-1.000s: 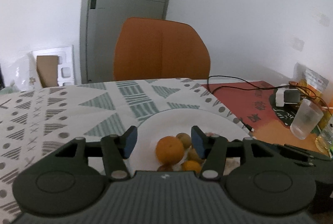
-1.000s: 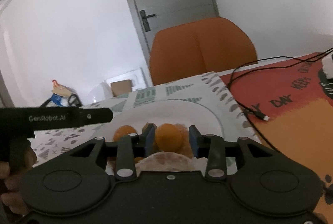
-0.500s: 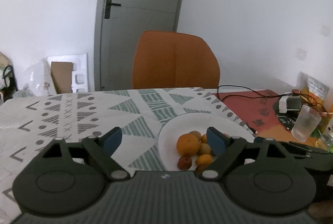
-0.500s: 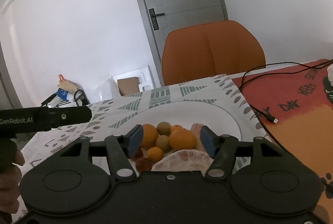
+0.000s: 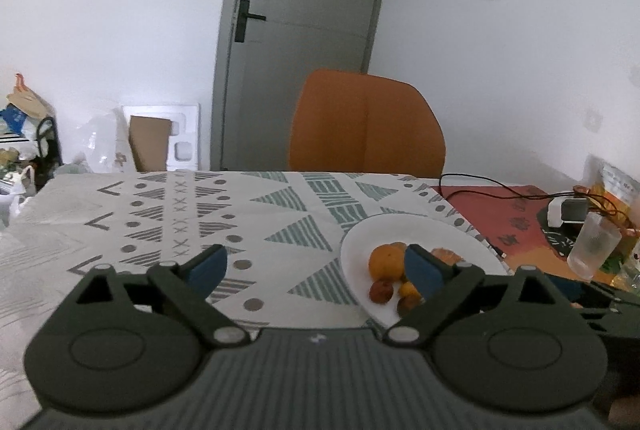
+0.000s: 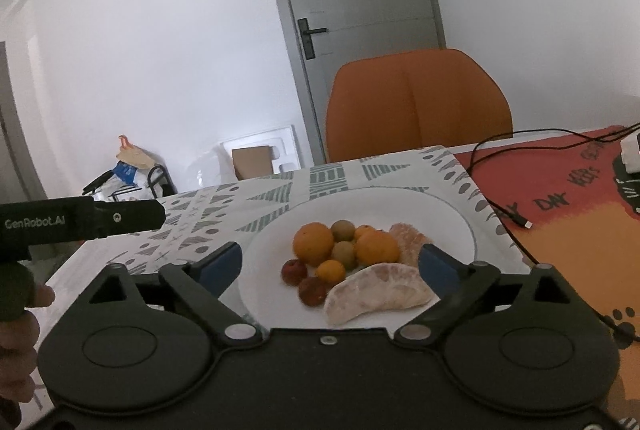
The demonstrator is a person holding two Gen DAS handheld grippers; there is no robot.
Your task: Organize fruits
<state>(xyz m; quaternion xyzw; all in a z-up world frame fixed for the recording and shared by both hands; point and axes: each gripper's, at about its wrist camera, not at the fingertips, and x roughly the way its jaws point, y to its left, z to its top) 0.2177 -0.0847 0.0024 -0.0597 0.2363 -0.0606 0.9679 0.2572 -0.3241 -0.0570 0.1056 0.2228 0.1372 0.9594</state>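
Observation:
A white plate (image 6: 448, 222) on the patterned tablecloth holds a pile of fruit: two oranges (image 6: 313, 243), two small green fruits (image 6: 343, 229), a small yellow-orange fruit (image 6: 330, 270), two small red fruits (image 6: 294, 271) and two peeled pomelo segments (image 6: 378, 293). My right gripper (image 6: 331, 263) is open and empty, just in front of the plate and above it. My left gripper (image 5: 316, 266) is open and empty, left of the plate (image 5: 356, 242), over the tablecloth. The fruit (image 5: 387, 261) shows partly behind its right finger.
An orange chair (image 5: 366, 126) stands behind the table. A red mat (image 6: 568, 190) with a black cable (image 6: 512, 210) lies right of the plate. A clear plastic cup (image 5: 593, 246), a charger and bags sit at the far right. The left gripper's body (image 6: 80, 218) reaches in from the left.
Both grippers have opened wide and pulled back and up from the plate. The right gripper let go of an orange, which now lies in the pile. The left gripper has shifted left.

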